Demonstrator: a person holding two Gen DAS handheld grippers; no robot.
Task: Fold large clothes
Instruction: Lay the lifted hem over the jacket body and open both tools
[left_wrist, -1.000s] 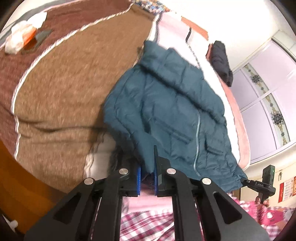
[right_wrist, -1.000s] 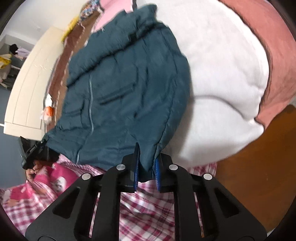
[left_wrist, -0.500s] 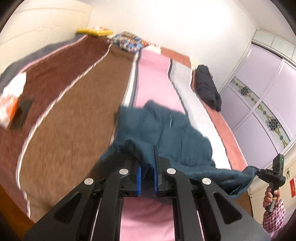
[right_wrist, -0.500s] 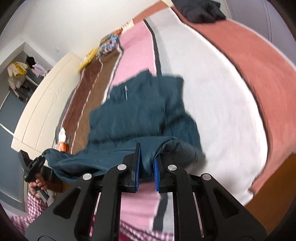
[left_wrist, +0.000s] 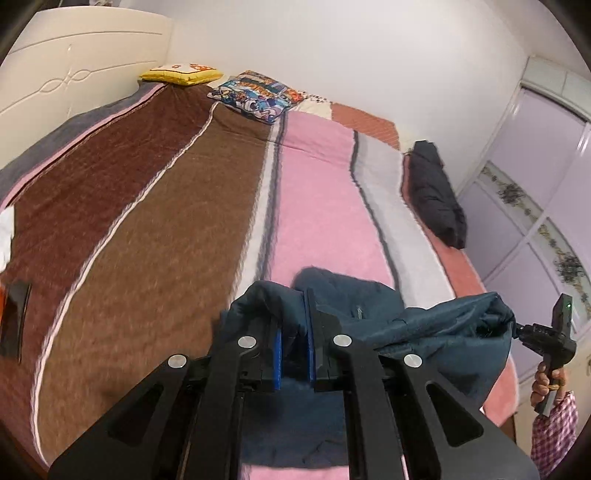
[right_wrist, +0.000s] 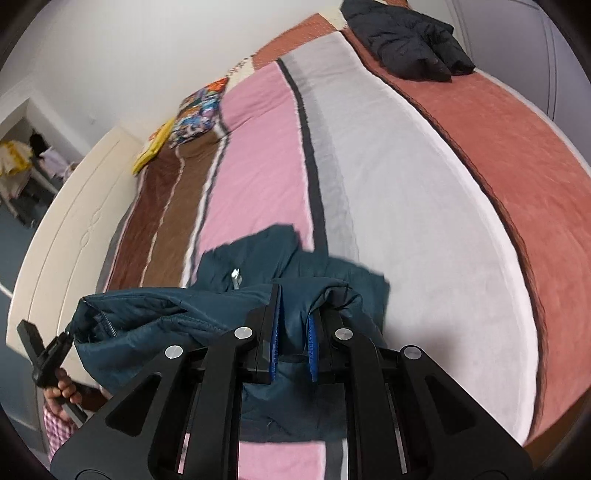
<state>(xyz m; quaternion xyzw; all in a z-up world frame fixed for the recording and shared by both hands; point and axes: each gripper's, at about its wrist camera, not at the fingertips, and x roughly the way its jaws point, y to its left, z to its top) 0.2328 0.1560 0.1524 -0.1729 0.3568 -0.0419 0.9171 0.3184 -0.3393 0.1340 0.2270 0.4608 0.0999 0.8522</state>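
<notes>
At the far left of the left wrist view a cream headboard stands behind a small yellow cushion and a bright cartoon-print pillow. The bed's fleece blanket runs in long stripes, dark brown then tan, pink, pale grey and terracotta. The left tongs are clenched on a fold of the teal quilted puffer jacket, gripping its edge between blue pads. The jacket hangs stretched between the two tools, its lower part draped on the pink stripe. Further right a black padded garment lies on the terracotta stripe near lilac wardrobe doors. In the right wrist view the right tongs are likewise clamped on the jacket's hem, and a hand in a checked sleeve holds the other tool's handle.
</notes>
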